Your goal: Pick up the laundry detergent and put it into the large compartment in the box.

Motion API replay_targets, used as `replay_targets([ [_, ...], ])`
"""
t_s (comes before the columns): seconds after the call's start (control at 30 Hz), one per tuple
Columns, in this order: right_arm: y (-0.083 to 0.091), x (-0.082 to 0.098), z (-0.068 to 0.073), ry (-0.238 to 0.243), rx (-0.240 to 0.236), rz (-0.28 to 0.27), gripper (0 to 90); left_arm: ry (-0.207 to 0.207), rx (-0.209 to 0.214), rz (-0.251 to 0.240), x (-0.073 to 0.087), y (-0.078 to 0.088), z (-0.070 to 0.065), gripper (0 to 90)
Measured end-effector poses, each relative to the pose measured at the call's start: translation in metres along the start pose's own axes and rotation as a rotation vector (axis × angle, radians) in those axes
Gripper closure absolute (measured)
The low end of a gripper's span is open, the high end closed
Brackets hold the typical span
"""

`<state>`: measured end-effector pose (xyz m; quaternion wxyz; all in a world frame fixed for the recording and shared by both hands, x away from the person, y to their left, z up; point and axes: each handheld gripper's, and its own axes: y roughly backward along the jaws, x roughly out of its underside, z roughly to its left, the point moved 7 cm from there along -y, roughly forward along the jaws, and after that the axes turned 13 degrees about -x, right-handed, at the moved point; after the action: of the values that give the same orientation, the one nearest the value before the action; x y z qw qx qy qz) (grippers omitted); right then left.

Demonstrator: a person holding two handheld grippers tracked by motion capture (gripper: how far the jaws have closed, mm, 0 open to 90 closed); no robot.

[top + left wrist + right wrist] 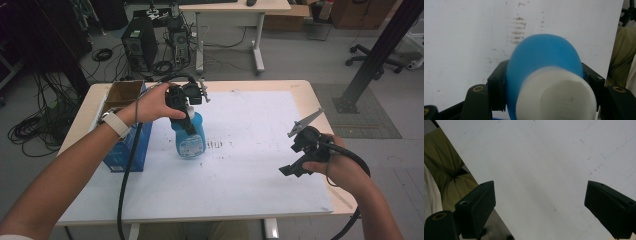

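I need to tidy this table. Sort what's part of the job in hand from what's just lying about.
In the job:
- blue bottle, white cap, clamped in the left gripper
- white mat under it

Lying about:
- blue cardboard box, open, at the table's left edge
- right gripper, fingers apart, holding nothing

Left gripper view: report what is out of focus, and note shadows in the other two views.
Left gripper view: the blue bottle and its white cap are soft, too close. Right gripper view: a faint diagonal shadow crosses the white sheet. High view: even light, dim floor behind the table.
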<state>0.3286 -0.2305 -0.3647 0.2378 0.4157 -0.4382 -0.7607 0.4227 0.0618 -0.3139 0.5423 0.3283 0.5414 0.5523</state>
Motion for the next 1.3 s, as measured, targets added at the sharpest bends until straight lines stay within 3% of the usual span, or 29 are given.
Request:
replay_targets([
  [1.3, -0.003, -0.01, 0.006, 0.041, -0.006, 0.0, 10.1, 0.201, -0.081, 0.031, 0.003, 0.069, 0.005, 37.3],
])
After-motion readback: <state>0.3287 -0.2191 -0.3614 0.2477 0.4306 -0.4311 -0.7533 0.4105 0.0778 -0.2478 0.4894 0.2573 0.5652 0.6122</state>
